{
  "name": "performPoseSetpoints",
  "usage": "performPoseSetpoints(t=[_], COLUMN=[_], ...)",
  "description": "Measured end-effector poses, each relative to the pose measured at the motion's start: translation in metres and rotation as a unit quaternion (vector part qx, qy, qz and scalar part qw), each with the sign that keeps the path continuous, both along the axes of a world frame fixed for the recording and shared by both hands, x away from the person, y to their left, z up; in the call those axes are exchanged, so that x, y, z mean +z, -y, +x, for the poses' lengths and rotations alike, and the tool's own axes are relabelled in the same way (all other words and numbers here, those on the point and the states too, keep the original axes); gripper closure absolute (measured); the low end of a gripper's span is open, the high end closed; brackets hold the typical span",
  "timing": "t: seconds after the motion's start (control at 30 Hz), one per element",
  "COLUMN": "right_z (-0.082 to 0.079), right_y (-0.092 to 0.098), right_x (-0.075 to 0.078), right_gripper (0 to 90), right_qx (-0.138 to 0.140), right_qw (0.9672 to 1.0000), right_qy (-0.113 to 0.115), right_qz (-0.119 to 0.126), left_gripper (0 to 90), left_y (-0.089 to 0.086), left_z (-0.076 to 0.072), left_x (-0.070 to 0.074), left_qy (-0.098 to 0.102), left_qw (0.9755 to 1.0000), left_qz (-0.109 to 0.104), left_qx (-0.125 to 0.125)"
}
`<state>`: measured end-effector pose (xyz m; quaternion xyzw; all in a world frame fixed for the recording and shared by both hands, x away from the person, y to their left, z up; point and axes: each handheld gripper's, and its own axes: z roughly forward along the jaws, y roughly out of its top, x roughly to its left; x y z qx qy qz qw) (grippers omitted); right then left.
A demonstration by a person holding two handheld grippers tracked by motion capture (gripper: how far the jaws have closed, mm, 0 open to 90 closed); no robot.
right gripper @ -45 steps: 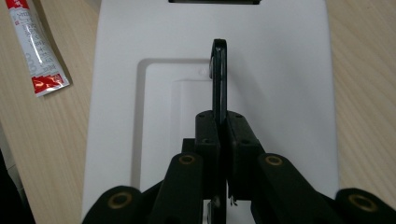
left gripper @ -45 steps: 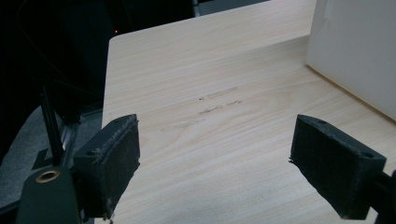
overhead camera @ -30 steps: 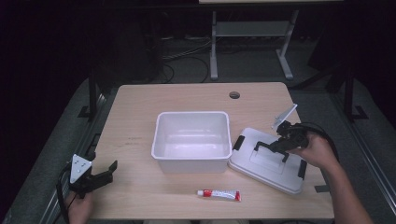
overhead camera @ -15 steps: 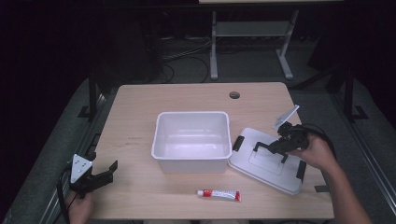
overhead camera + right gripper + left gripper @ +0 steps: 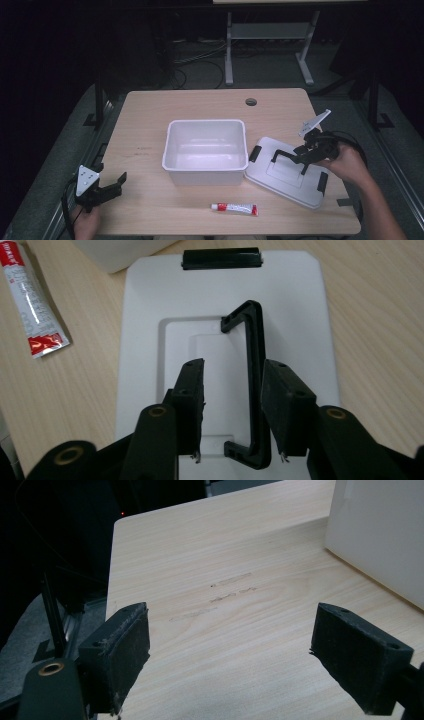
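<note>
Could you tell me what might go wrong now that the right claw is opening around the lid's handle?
1. The right claw, whose jaws have just been opening, has the raised black handle of the flat white plastic lid between them; pulling away carelessly could snag the handle and drag the lid.
2. The lid lies near the edge of the light wooden table, so a drag might push it off.

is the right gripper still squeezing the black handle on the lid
Apart. In the right gripper view the right gripper has just been opening: the black handle stands between its pads with a gap to the left pad, above the lid.
</note>
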<state>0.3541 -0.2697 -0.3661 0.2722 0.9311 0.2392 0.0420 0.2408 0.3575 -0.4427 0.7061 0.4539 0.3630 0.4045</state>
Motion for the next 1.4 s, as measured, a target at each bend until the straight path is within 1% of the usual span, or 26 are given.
performPoseSetpoints(t=[0.13,0.17,0.3,0.43,0.6,0.63,0.7,0.77,0.8,1.03,1.07,1.13,1.23,1.3,1.4], right_z=[-0.01,-0.013,-0.025,-0.034,-0.05,-0.054,-0.058,-0.063,-0.065,-0.076,-0.077,-0.08,-0.082,-0.084,-0.085], right_y=[-0.004,-0.005,-0.01,-0.016,-0.028,-0.032,-0.036,-0.042,-0.044,-0.06,-0.063,-0.069,-0.078,-0.085,-0.093], right_x=[0.003,0.003,0.004,0.006,0.007,0.007,0.007,0.006,0.005,0.006,0.007,0.007,0.007,0.004,0.002], right_gripper=[58.0,57.9,56.4,54.7,53.6,53.3,53.1,52.8,52.7,52.4,52.4,51.8,51.5,50.9,50.2], right_qx=[0.011,0.012,0.027,0.036,0.058,0.064,0.071,0.079,0.082,0.101,0.109,0.115,0.126,0.136,0.147], right_qw=[0.9999,0.9999,0.9996,0.9992,0.9981,0.9976,0.9971,0.9964,0.9961,0.9941,0.9932,0.9925,0.9913,0.9899,0.9886], right_qy=[0.007,0.005,0.011,0.013,0.019,0.024,0.024,0.025,0.026,0.03,0.033,0.034,0.031,0.031,0.027], right_qz=[-0.006,-0.004,-0.007,-0.007,-0.01,-0.013,-0.011,-0.016,-0.019,-0.025,-0.024,-0.024,-0.019,-0.025,-0.022], left_gripper=[14.9,14.9,14.9,14.9,14.9,14.9,14.9,14.9,14.9,14.9,14.9,14.9,14.9,14.9,14.9], left_y=[0.0,0.0,0.0,0.0,0.0,0.0,0.001,0.001,0.001,0.002,0.002,0.001,0.001,0.001,0.001], left_z=[0.0,0.0,0.0,0.0,0.0,0.0,0.0,0.0,0.0,0.0,0.0,0.0,0.0,0.0,0.0], left_x=[0.0,0.0,0.001,0.001,0.001,0.001,0.001,0.001,0.001,0.001,0.001,0.001,0.001,0.001,0.001], left_qy=[0.0,0.0,0.0,0.001,0.001,0.001,0.001,0.001,0.001,0.001,0.001,0.001,0.001,0.001,0.001], left_qw=[1.0,1.0,1.0,1.0,1.0,1.0,1.0,1.0,1.0,1.0,1.0,1.0,1.0,1.0,1.0], left_qz=[-0.001,-0.001,0.0,0.0,0.0,0.001,0.001,0.001,0.0,0.002,0.001,0.001,0.0,0.0,0.001], left_qx=[0.001,0.0,0.0,0.0,0.0,-0.001,-0.001,-0.001,-0.001,-0.002,-0.002,-0.002,-0.001,-0.001,-0.001])
